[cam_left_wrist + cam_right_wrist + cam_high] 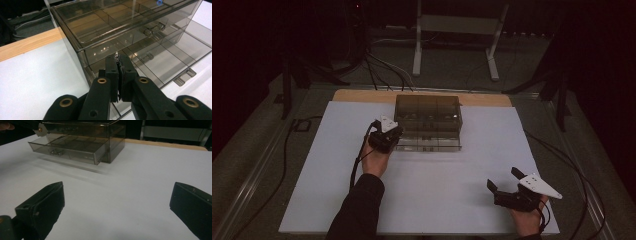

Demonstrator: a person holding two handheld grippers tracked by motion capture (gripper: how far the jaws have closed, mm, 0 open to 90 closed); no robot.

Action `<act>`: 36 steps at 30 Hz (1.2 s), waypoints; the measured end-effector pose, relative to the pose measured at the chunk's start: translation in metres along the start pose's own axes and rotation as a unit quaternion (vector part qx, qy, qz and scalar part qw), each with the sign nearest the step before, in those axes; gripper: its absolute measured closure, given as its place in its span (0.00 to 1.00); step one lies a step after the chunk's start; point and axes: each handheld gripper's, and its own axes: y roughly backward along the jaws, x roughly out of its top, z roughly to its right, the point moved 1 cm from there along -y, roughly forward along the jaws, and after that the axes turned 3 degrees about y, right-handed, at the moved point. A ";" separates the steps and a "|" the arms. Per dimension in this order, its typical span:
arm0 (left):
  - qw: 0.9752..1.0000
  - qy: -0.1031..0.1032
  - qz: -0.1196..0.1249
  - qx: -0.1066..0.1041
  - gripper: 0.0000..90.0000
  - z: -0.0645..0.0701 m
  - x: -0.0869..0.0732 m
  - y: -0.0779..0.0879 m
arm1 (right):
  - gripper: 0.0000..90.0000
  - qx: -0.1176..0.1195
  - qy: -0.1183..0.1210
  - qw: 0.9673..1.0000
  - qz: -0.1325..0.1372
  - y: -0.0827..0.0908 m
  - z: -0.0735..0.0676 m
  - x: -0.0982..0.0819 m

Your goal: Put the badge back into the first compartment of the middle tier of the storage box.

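Observation:
A smoky clear plastic drawer box (428,111) stands at the far middle of the white board (437,195). Its bottom drawer (428,144) is pulled out toward me, and its divided compartments (160,62) look bare. My left gripper (393,135) hovers at the drawer's left front corner, over the open drawer. Its jaws (118,60) are shut on a tiny shiny thing (116,54) that I cannot identify. My right gripper (503,178) rests open near the board's front right, apart from the box (82,130); its jaws (118,192) stand wide with nothing between them.
A strip of wooden tabletop (362,95) shows behind the board. Black cables (382,70) and a white stand's legs (417,50) lie on the floor beyond. The board between the drawer (67,151) and my right gripper is bare white.

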 end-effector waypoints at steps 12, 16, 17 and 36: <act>1.000 -0.010 -0.010 0.001 0.99 0.004 -0.001 -0.007 | 0.00 0.000 0.001 1.000 -0.001 0.000 0.000 0.000; 1.000 -0.012 -0.014 0.003 0.99 0.004 -0.002 -0.009 | 0.00 0.001 0.001 1.000 -0.001 0.000 0.001 0.000; 1.000 -0.013 -0.016 0.004 0.99 0.003 -0.002 -0.009 | 0.00 0.001 0.001 1.000 -0.001 0.000 0.001 0.000; 0.999 -0.019 -0.037 0.017 0.99 0.000 -0.006 -0.018 | 0.00 0.001 0.001 1.000 -0.001 0.000 0.001 0.000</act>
